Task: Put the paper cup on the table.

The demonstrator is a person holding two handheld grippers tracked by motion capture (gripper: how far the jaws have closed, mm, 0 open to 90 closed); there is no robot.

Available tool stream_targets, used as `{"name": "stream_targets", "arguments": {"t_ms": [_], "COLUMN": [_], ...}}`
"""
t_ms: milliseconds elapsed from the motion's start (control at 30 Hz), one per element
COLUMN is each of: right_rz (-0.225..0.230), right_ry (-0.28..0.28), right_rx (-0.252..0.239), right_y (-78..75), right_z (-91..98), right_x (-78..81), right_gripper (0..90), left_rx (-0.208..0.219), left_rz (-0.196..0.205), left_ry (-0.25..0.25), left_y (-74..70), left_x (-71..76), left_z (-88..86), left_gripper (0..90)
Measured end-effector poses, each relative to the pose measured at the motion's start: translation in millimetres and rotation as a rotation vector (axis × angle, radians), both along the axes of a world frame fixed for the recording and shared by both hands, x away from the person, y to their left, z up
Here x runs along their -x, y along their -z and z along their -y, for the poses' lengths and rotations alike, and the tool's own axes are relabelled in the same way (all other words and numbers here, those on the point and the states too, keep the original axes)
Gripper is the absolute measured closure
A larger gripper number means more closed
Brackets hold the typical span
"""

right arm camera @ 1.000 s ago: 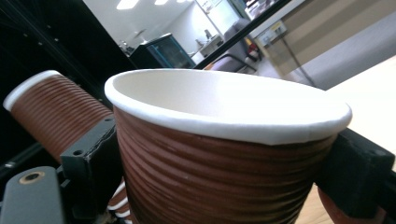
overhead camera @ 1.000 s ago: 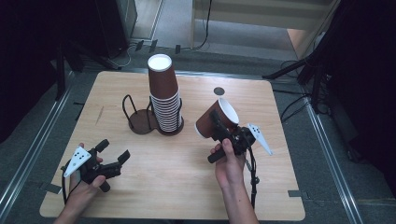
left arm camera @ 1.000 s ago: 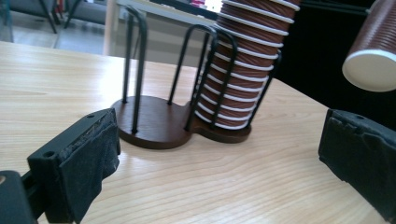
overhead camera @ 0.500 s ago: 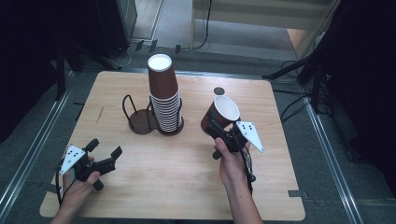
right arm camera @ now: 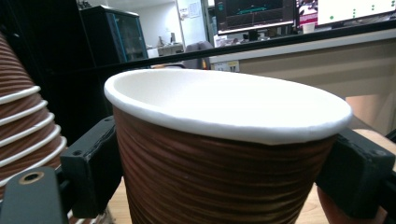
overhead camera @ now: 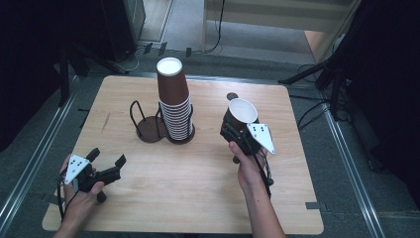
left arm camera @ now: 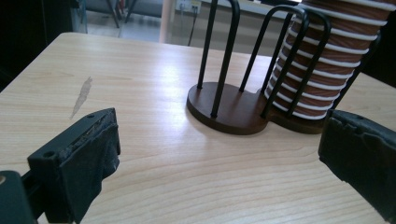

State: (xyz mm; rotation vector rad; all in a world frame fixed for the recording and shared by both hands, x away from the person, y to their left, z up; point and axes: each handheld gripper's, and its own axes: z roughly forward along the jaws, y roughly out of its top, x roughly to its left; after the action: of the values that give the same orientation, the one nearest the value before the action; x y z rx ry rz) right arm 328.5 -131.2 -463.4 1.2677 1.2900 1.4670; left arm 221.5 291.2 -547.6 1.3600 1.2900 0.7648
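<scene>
A tall stack of ribbed brown paper cups (overhead camera: 174, 105) stands upside down in one side of a dark wire cup holder (overhead camera: 146, 130) at mid-table. My right gripper (overhead camera: 236, 130) is shut on a single brown cup (overhead camera: 241, 115), held mouth up to the right of the stack. In the right gripper view the cup (right arm camera: 224, 158) sits between both jaws, with the stack (right arm camera: 23, 126) at the left. My left gripper (overhead camera: 107, 155) is open near the front left of the table. In the left gripper view it (left arm camera: 219, 158) faces the holder (left arm camera: 229, 109) and the stack (left arm camera: 327, 60).
The holder's left half has bare wire loops (overhead camera: 135, 111). A small dark round spot (overhead camera: 232, 96) lies on the wooden table (overhead camera: 198, 183) behind the held cup. Metal rails (overhead camera: 346, 148) run along both sides, and black stands and cables (overhead camera: 322, 74) lie at the back right.
The right gripper has turned the held cup from tilted to nearly upright, mouth up, and shifted a little right. The left gripper has drawn slightly back to the left.
</scene>
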Motion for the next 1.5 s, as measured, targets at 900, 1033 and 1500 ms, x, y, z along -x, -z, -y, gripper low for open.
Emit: {"name": "stream_targets", "arguments": {"t_ms": [900,1033,1500], "right_rz": [-0.056,-0.063,-0.082], "right_ry": [0.168,0.160,0.147], "right_rx": [0.133,0.138,0.156], "right_y": [27.2,32.3,59.2], "right_z": [19.0,18.9,25.8], "right_x": [-51.3,-55.6,-68.4], "right_gripper": [11.1,11.1,10.8], "left_rx": [-0.045,-0.046,-0.049], "left_rz": [-0.054,-0.055,-0.059], "left_ry": [-0.023,-0.023,-0.022], "left_y": [3.6,3.6,3.6], "left_x": [-2.2,-2.3,-2.3], "left_z": [1.3,1.5,1.8], "left_gripper": [0.0,0.0,0.0]}}
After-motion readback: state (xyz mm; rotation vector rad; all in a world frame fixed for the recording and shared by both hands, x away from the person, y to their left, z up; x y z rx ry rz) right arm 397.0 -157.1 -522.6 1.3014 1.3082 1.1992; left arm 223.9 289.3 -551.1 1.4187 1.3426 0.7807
